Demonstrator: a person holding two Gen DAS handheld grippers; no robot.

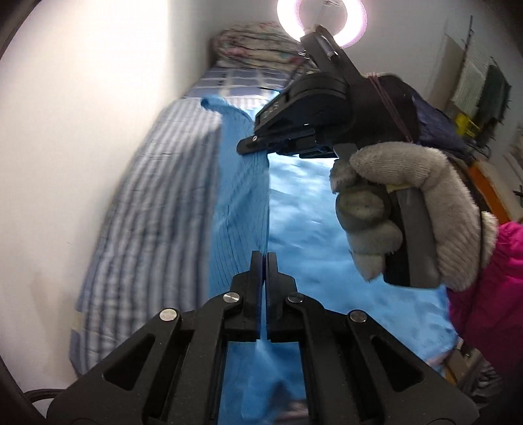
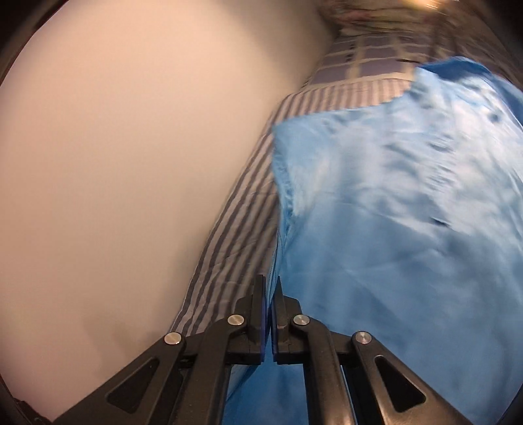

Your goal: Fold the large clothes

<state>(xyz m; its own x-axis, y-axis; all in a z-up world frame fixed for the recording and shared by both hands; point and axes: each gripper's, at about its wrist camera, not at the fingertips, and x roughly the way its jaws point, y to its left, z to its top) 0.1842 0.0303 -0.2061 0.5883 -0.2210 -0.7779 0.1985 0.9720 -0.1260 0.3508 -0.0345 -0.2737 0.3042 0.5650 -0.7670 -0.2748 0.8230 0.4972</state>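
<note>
A large light-blue garment (image 1: 327, 209) lies spread over a bed with a blue-and-white striped sheet (image 1: 153, 196). My left gripper (image 1: 264, 258) is shut on a raised fold edge of the garment at the near end. Further along the same edge, my right gripper (image 1: 253, 145) is held by a hand in a grey glove (image 1: 392, 202), and it pinches the cloth. The fold runs taut between the two grippers. In the right wrist view, my right gripper (image 2: 269, 287) is shut on the left edge of the blue garment (image 2: 392, 212), beside the striped sheet (image 2: 235, 212).
A white wall (image 1: 81, 130) runs close along the bed's left side. A checked cover (image 1: 228, 81) and a folded floral quilt (image 1: 251, 45) lie at the far end, under a ring light (image 1: 322, 19). A pink sleeve (image 1: 490, 294) and hanging clutter (image 1: 474, 91) are on the right.
</note>
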